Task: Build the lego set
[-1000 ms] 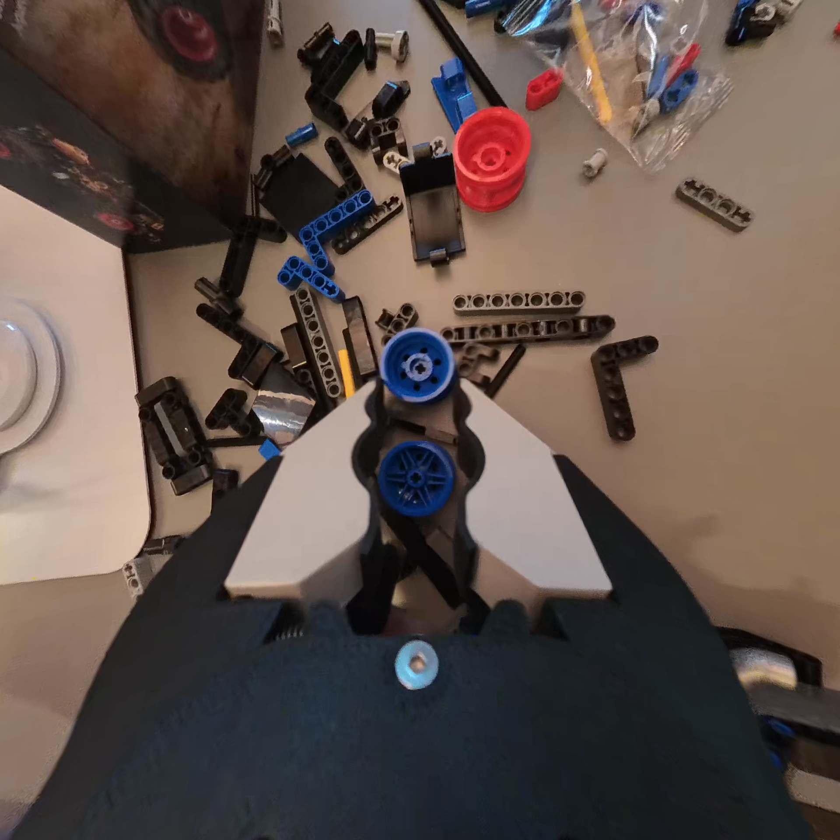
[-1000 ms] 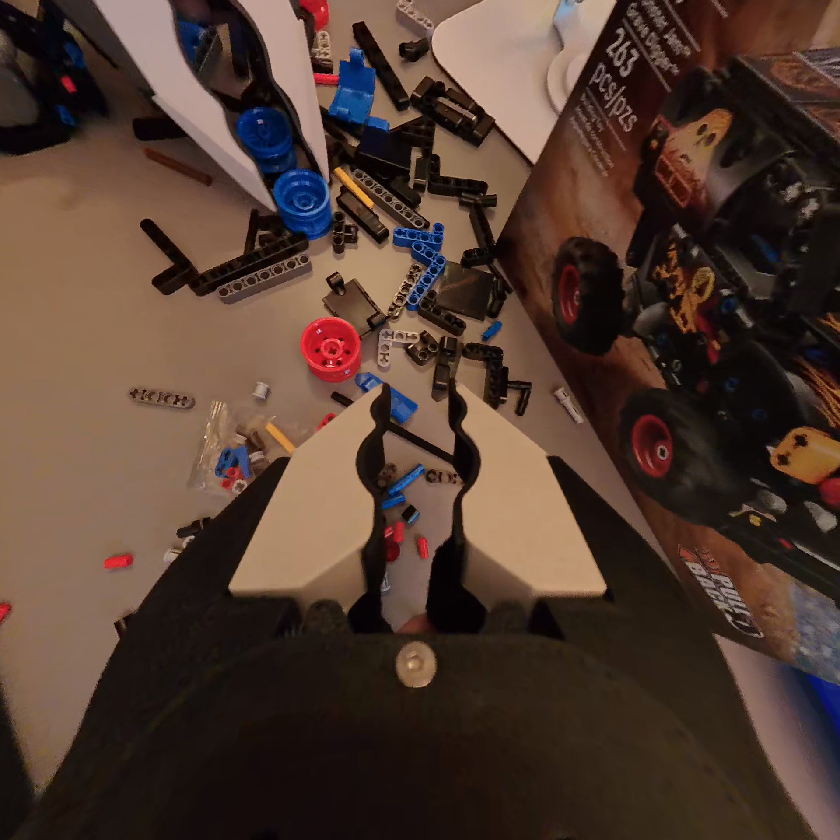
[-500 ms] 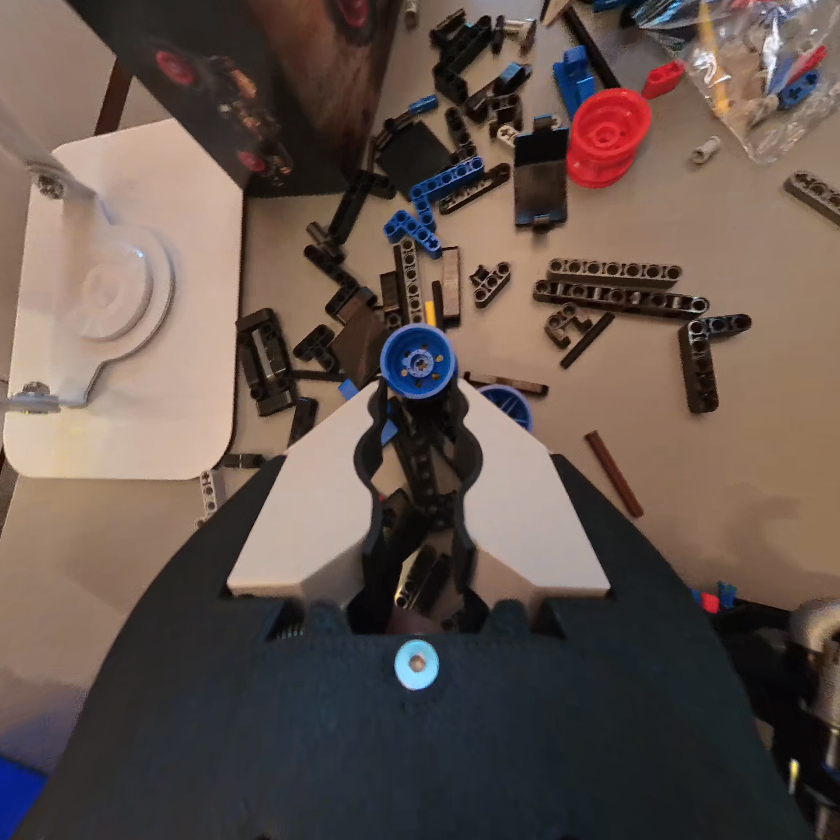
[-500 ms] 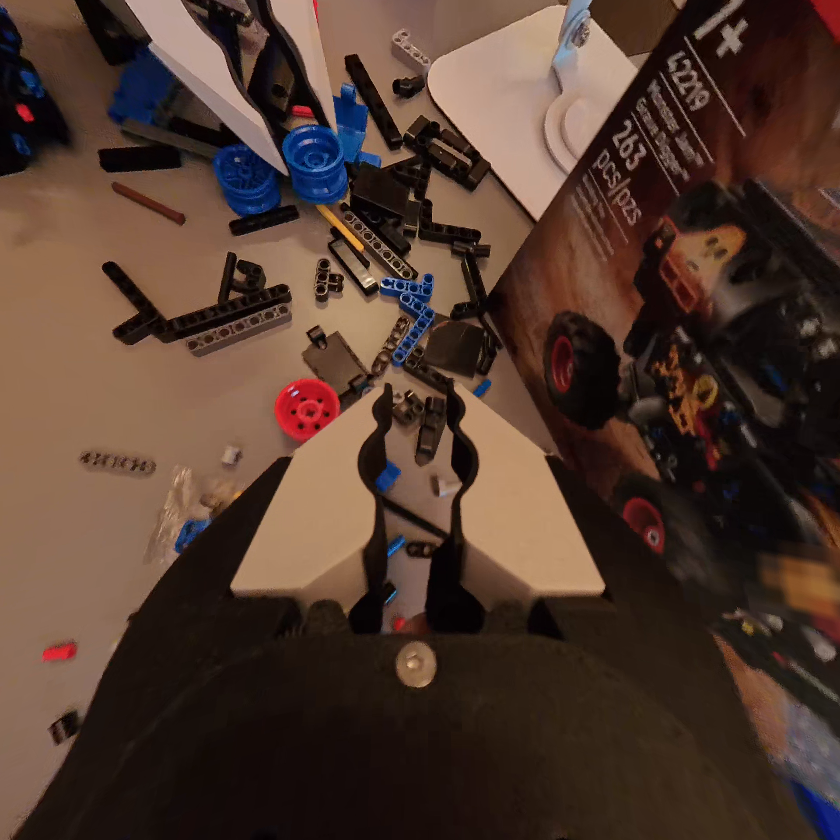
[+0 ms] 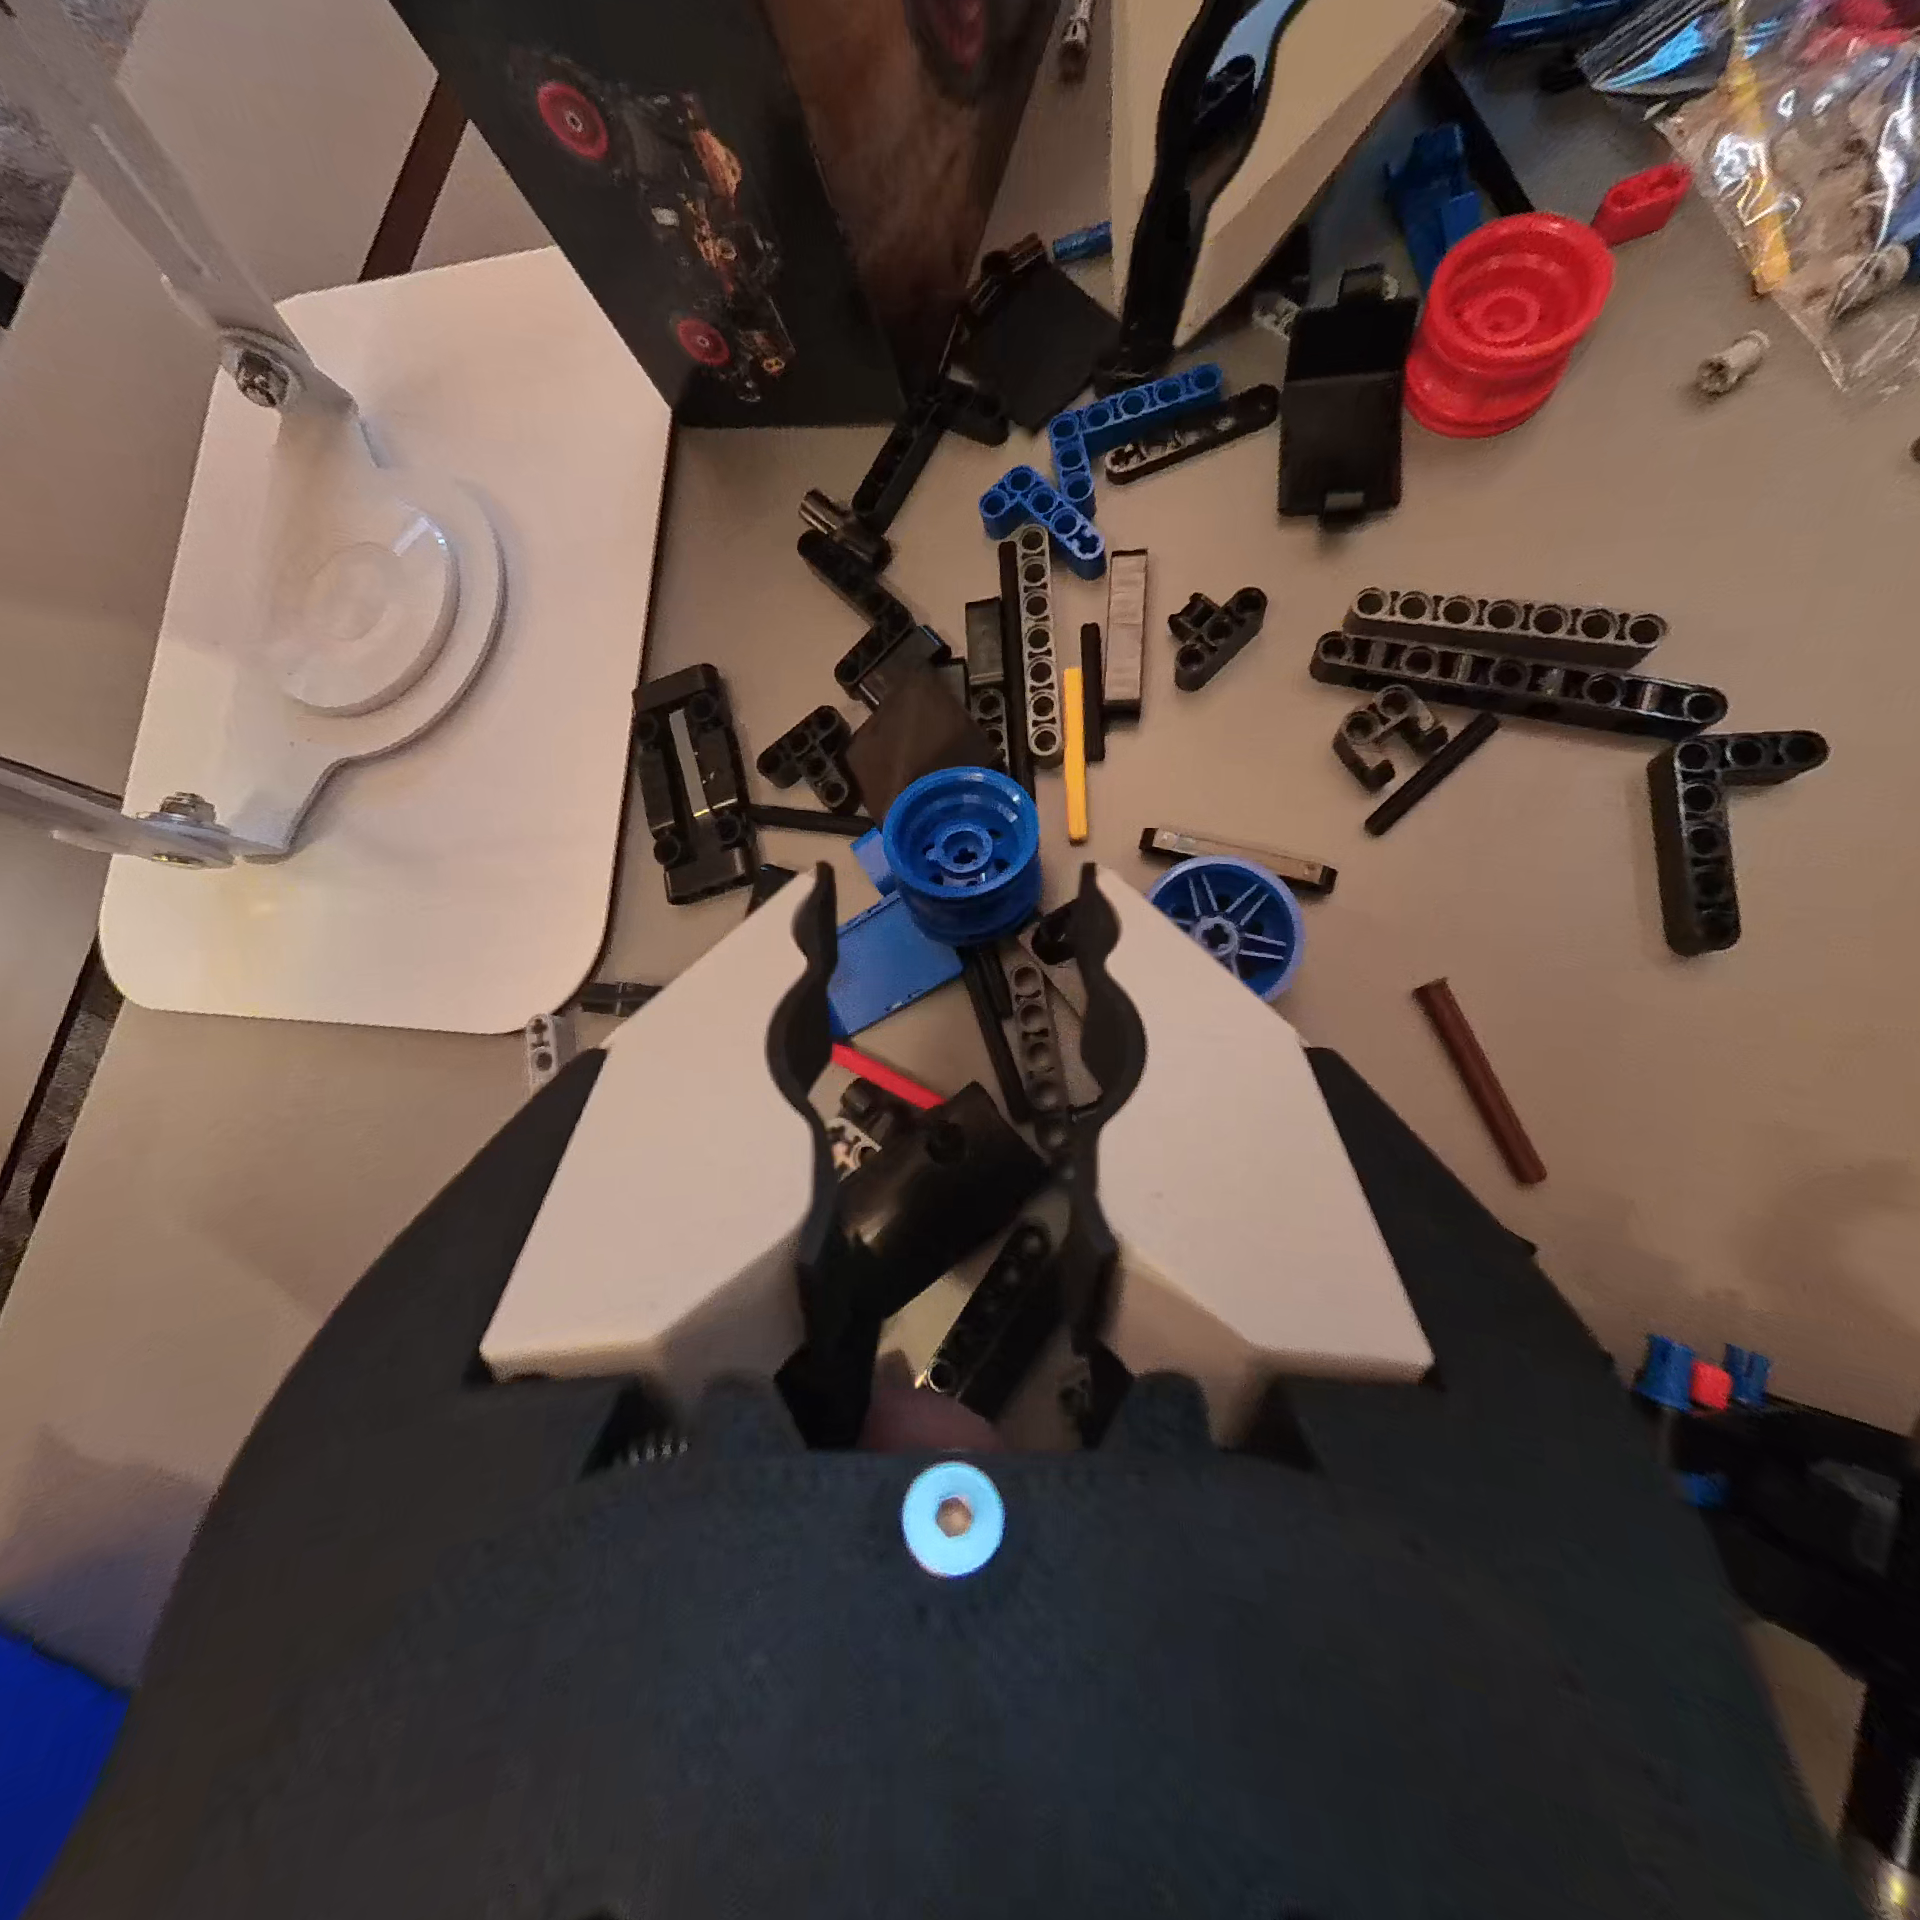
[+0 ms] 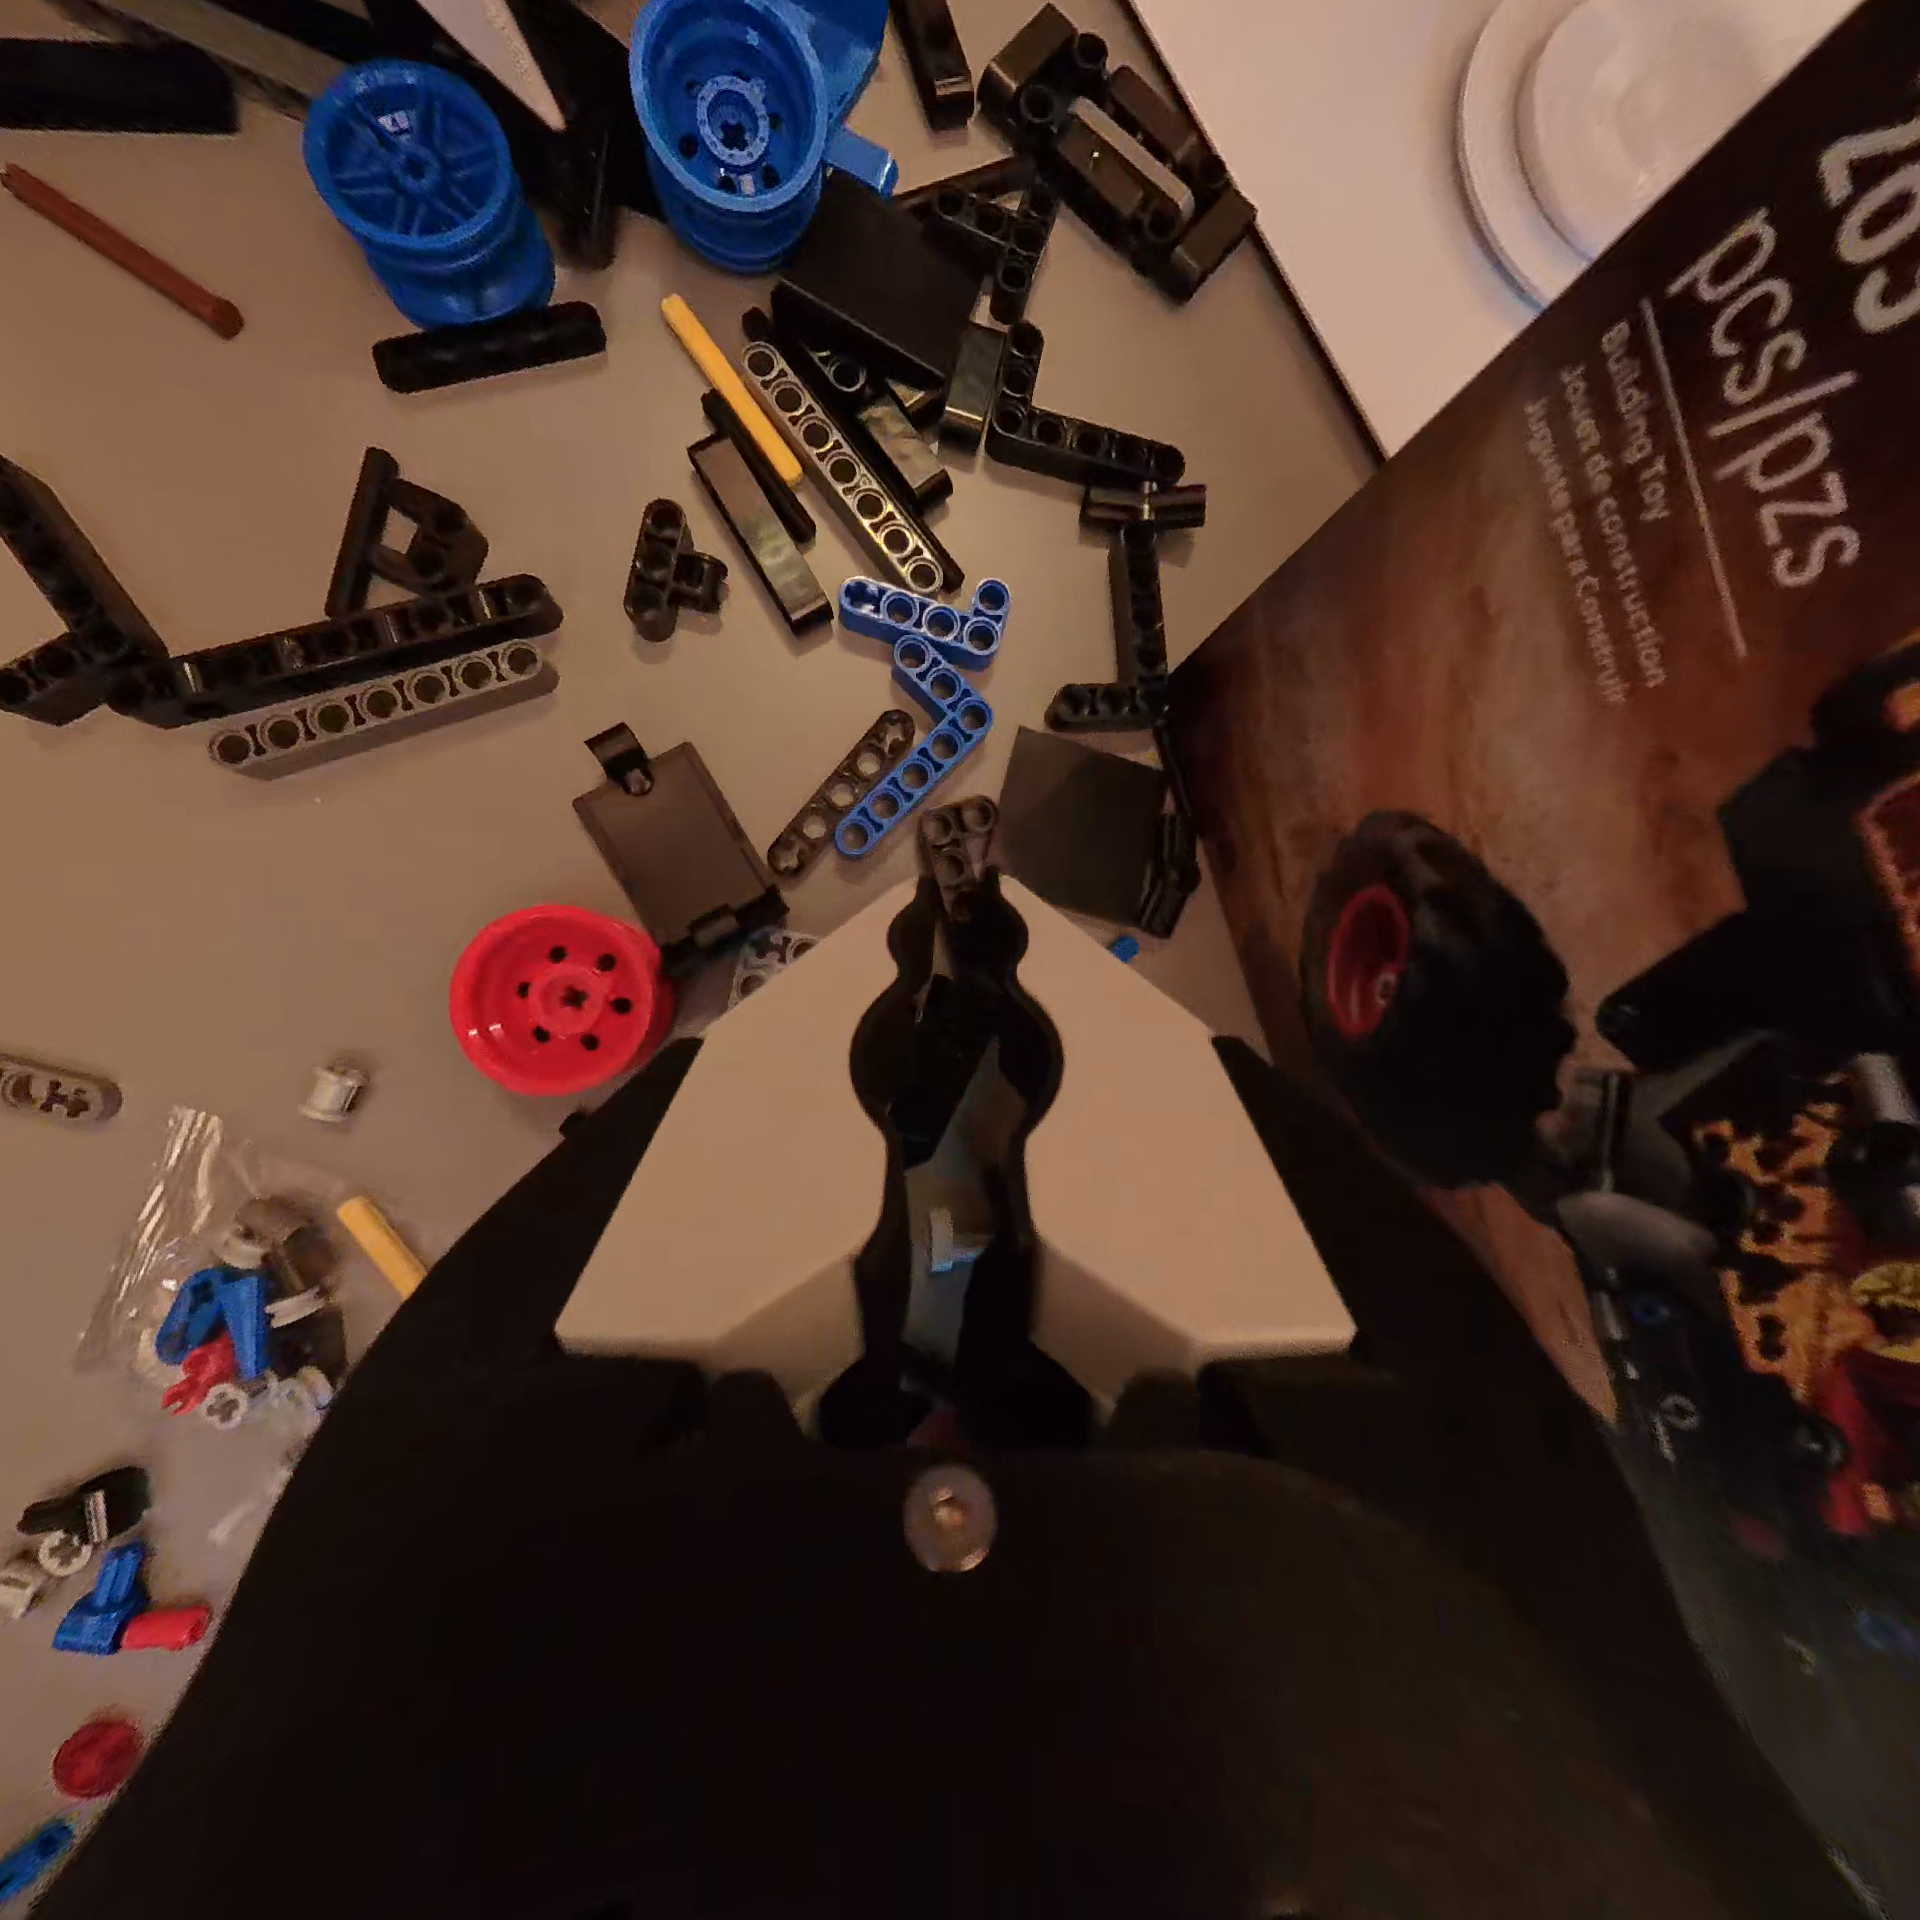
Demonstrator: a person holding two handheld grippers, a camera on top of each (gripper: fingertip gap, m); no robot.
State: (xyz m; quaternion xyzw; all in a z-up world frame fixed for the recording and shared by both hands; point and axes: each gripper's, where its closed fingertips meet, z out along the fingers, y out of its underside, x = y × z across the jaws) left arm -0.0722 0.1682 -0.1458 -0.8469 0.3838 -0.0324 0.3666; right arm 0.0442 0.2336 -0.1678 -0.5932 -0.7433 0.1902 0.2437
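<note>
A white stand base (image 5: 436,582) lies flat on the grey table (image 5: 1558,1039), just beside the pile of pieces; metal brackets (image 5: 197,239) are screwed to it, and a round clear disc (image 5: 353,613) sits at its middle

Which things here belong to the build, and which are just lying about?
Build: blue wheel rim, spoked blue rim, red rim, small black beam in right claw, bag of small parts.
Lying about: set box, white stand base.
</note>
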